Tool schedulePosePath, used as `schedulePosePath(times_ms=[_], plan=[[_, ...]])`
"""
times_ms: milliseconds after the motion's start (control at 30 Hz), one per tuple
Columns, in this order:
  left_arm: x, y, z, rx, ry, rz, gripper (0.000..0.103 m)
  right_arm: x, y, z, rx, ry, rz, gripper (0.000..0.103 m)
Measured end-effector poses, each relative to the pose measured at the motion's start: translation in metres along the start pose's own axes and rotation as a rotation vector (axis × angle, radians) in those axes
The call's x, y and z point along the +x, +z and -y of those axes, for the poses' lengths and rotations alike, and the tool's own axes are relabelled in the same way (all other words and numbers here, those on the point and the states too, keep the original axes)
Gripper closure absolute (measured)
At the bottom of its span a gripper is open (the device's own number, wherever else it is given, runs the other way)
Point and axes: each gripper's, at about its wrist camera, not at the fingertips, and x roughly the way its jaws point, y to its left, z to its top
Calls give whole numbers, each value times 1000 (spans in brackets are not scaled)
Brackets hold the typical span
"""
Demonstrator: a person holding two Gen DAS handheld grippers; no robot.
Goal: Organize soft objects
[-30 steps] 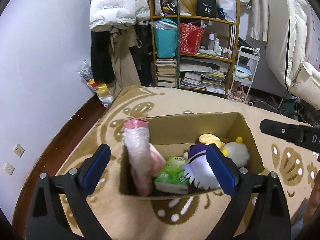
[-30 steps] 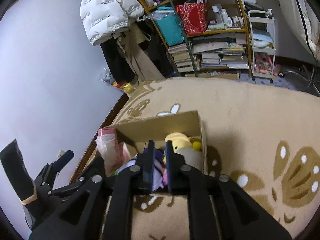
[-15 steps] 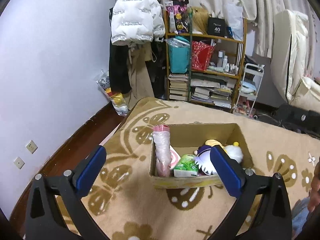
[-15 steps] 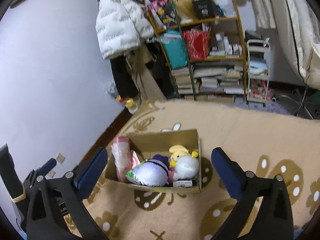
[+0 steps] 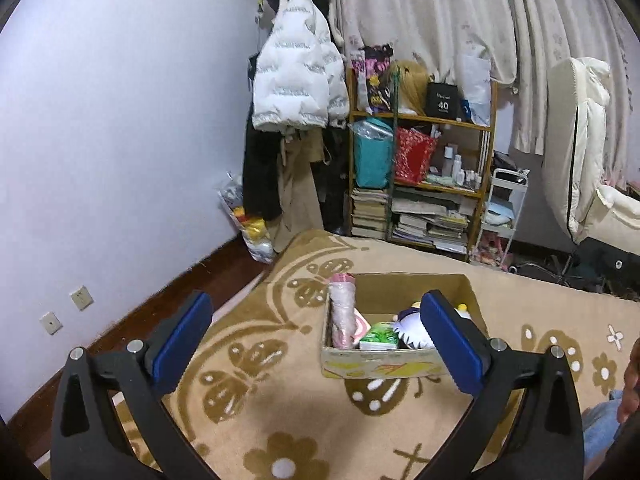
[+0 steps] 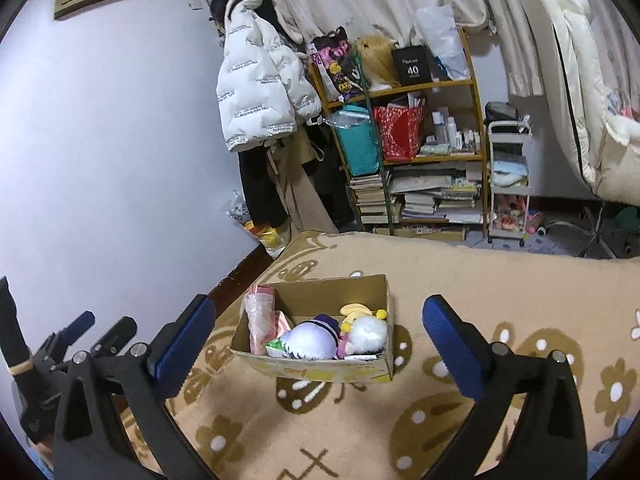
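While both sets of jaws stand spread wide and hold nothing, the left gripper (image 5: 316, 334) and right gripper (image 6: 320, 338) hover above the patterned rug (image 6: 460, 280), well apart from the cardboard box (image 6: 320, 368). Inside it sit a pink roll (image 6: 260, 320), a purple-capped white plush (image 6: 312, 338), a fluffy white plush (image 6: 370, 334) and a green packet (image 5: 378, 336). Half a second ago both grippers were closer to the box; a second ago the right jaws were pressed together over the purple-capped plush.
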Motion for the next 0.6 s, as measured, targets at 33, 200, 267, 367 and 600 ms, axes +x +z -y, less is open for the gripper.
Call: schedulePosePath(times_ms=[33, 200, 267, 367, 600], plan=[[-6, -4, 1, 14, 5, 20, 1, -2, -2, -1, -7, -1, 4, 0], [-25, -18, -1, 7, 13, 67, 1, -16, -19, -5, -48, -6, 31, 0], [-29, -23, -6, -9, 9, 71, 1, -20, -27, -5, -50, -8, 41, 0], [-34, -31, -13, -28, 6, 84, 1, -24, -37, -4, -47, -12, 55, 0], [-31, -49, -11, 5, 20, 72, 1, -25, -50, -2, -63, -35, 59, 0]])
